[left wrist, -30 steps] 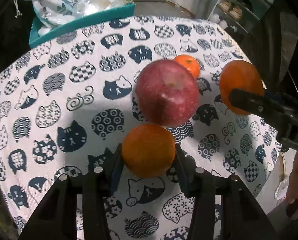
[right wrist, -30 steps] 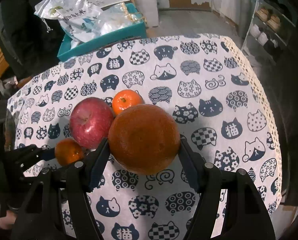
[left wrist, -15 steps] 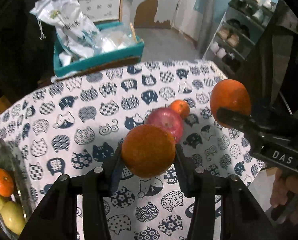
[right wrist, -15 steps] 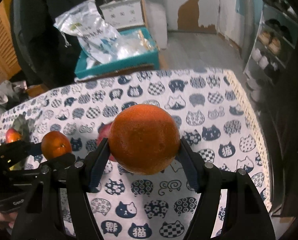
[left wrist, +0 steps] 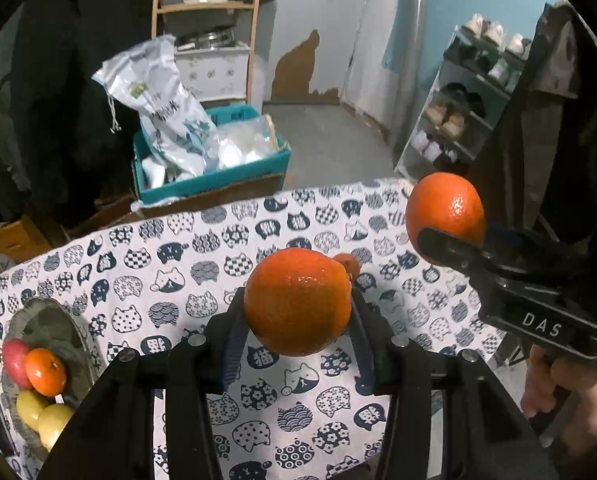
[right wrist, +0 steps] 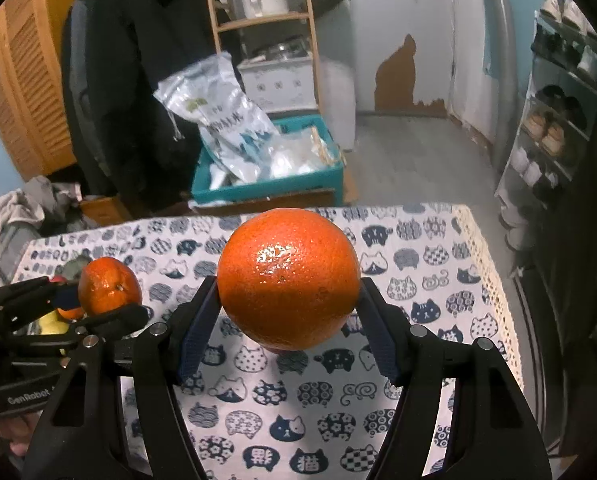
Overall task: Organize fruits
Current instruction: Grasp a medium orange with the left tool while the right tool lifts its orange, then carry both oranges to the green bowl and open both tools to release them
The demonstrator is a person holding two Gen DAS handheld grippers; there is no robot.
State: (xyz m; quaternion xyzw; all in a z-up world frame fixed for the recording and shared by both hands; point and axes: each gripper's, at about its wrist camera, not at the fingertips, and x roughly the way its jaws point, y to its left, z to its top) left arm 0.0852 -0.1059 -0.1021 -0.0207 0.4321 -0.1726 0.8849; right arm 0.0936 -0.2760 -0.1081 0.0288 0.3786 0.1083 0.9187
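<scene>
The left gripper (left wrist: 298, 320) clamps 1 orange (left wrist: 296, 300) between its 2 fingers at frame centre, above the cat-print tablecloth (left wrist: 178, 280). The right gripper (right wrist: 290, 312) pinches a larger orange (right wrist: 288, 278) at the centre of its own view. At the lower left of the left view, a glass bowl (left wrist: 64, 324) holds a red apple (left wrist: 12, 362), a mandarin (left wrist: 45, 371) and 2 yellow fruits (left wrist: 42, 414).
</scene>
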